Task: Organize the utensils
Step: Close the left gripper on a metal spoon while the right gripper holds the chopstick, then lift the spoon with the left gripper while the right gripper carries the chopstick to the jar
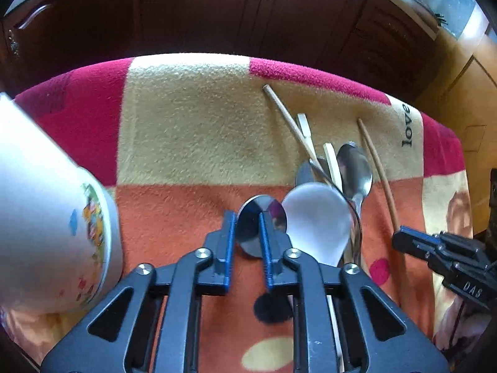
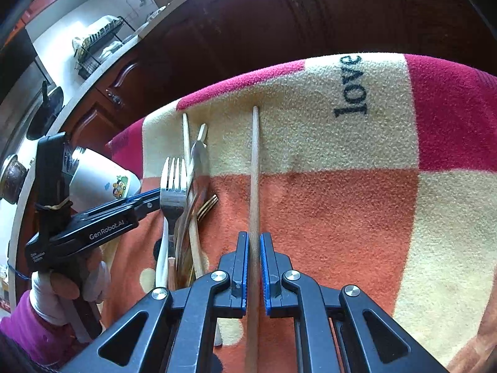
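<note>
Your left gripper (image 1: 247,222) sits at the bottom middle of the left view, and its blue pads (image 1: 230,233) are pinched on a round shiny metal spoon (image 1: 261,225). Just right of it lies a white plastic spoon (image 1: 316,220), touching the heap of other things. A little farther up in that heap are a second metal spoon (image 1: 354,171) and a thin wooden stick (image 1: 289,121) that leans toward the upper left. At the left edge of this view stands a white cup with cartoon pictures (image 1: 56,211).

In the right view, your right gripper (image 2: 254,248) is at the bottom middle. Its blue fingers (image 2: 243,264) are squeezed tight on a long wooden chopstick (image 2: 254,171), which runs straight up the picture across the blanket (image 2: 341,211). To the left lies a metal fork (image 2: 174,186) on the pile of utensils. Your gloved hand (image 2: 62,286) shows at the lower left of this view.

Far up the blanket you can read the word "love" (image 2: 352,87), and dark wooden cupboards (image 2: 248,25) stand behind
</note>
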`<act>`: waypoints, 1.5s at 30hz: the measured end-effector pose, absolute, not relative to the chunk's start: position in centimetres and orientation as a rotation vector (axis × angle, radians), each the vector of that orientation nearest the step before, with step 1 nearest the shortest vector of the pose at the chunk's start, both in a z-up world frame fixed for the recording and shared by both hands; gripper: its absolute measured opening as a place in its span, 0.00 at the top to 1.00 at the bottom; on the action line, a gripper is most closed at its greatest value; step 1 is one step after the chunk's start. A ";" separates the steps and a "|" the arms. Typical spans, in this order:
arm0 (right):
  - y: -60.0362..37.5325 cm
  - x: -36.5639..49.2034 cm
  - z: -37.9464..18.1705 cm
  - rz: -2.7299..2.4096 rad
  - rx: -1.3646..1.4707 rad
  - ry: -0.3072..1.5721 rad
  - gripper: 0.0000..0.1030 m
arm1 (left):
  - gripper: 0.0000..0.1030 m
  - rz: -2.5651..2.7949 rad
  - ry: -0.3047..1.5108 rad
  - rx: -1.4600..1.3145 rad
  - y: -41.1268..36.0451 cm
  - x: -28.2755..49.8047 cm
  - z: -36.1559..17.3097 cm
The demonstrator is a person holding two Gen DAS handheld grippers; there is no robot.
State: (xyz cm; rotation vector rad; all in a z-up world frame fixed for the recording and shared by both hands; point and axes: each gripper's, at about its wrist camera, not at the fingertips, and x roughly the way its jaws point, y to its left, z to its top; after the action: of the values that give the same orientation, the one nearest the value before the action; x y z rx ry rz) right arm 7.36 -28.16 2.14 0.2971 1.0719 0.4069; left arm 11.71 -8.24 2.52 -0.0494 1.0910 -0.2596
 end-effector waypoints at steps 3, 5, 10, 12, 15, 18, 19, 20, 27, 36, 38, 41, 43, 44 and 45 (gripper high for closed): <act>-27.8 6.8 2.4 0.420 0.273 1.077 0.94 | 0.93 -0.261 1.094 -0.058 -7.3 10.2 2.6; -27.6 6.3 2.3 0.430 0.262 1.086 0.94 | 0.94 -0.261 1.103 -0.085 -6.5 9.0 2.8; -27.2 6.2 1.3 0.409 0.222 1.145 0.94 | 0.95 -0.278 1.115 -0.091 -6.0 7.4 2.0; -26.9 6.7 1.5 0.399 0.200 1.143 0.87 | 0.94 -0.283 1.127 -0.093 -5.8 7.1 2.0; -26.2 7.6 1.8 0.395 0.173 1.135 0.69 | 0.91 -0.285 1.144 -0.083 -5.7 6.9 1.5; -24.9 8.9 1.9 0.387 0.101 1.136 0.69 | 0.81 -0.303 1.155 -0.115 -5.7 7.1 1.5; -24.7 9.0 1.8 0.391 0.096 1.135 0.70 | 0.75 -0.310 1.154 -0.123 -5.5 7.3 1.6; -24.5 9.3 1.7 0.395 0.090 1.124 0.72 | 0.70 -0.319 1.152 -0.130 -5.5 7.5 1.6; -26.0 8.2 2.5 0.382 0.134 1.078 0.94 | 0.90 -0.324 1.113 -0.041 -6.4 7.1 1.8; -27.9 4.4 8.0 0.429 0.221 0.941 0.94 | 0.98 -0.350 1.053 -0.089 -4.1 3.8 5.7; -27.6 3.7 9.4 0.439 0.214 0.907 0.94 | 0.99 -0.356 1.035 -0.102 -3.6 3.0 6.8; -26.8 2.7 11.6 0.464 0.191 0.858 0.94 | 0.99 -0.355 0.992 -0.104 -3.7 2.0 8.6; -26.0 2.2 12.9 0.482 0.175 0.832 0.94 | 0.99 -0.354 0.965 -0.112 -3.2 1.1 10.0; -25.6 2.0 13.6 0.491 0.168 0.818 0.94 | 0.99 -0.356 0.954 -0.119 -2.6 0.7 10.7; -25.1 1.9 14.2 0.498 0.160 0.805 0.94 | 0.99 -0.356 0.941 -0.130 -1.7 0.2 11.7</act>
State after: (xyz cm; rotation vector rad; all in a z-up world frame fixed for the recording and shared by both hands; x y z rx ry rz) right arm 1.89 -25.14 14.23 0.1595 0.8050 0.4976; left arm 0.16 -1.69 11.65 -0.1298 0.9405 -0.3557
